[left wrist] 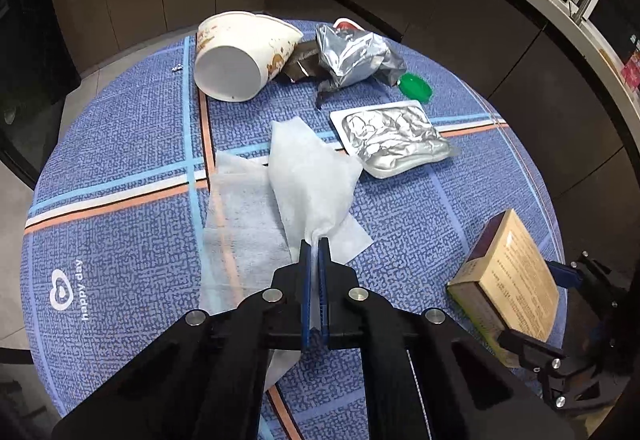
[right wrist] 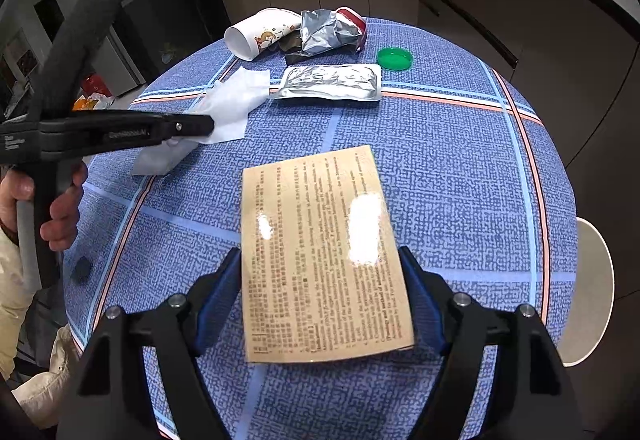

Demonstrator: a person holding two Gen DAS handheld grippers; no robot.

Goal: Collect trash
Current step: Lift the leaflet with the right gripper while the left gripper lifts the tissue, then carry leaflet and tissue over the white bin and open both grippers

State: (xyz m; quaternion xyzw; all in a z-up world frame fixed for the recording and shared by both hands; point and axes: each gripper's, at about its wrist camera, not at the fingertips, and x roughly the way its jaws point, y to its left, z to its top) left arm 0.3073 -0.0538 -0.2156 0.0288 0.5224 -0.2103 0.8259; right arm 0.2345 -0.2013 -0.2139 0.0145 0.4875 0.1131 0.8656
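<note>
- Trash: the tissue (left wrist: 308,176) is limp and light; my left claw (left wrist: 314,252) pinches its near corner, the rest trailing ahead onto the table (left wrist: 120,144).
- The stiff carton (right wrist: 320,252) sits between my right claw (right wrist: 324,300)'s fingers, which press its long edges.

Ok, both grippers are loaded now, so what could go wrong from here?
The left gripper pinches only a corner of the tissue; the sheet could tear or slip out. A second tissue lies under it and may drag along. The right gripper grips the box only near its end, so it could tilt.
</note>
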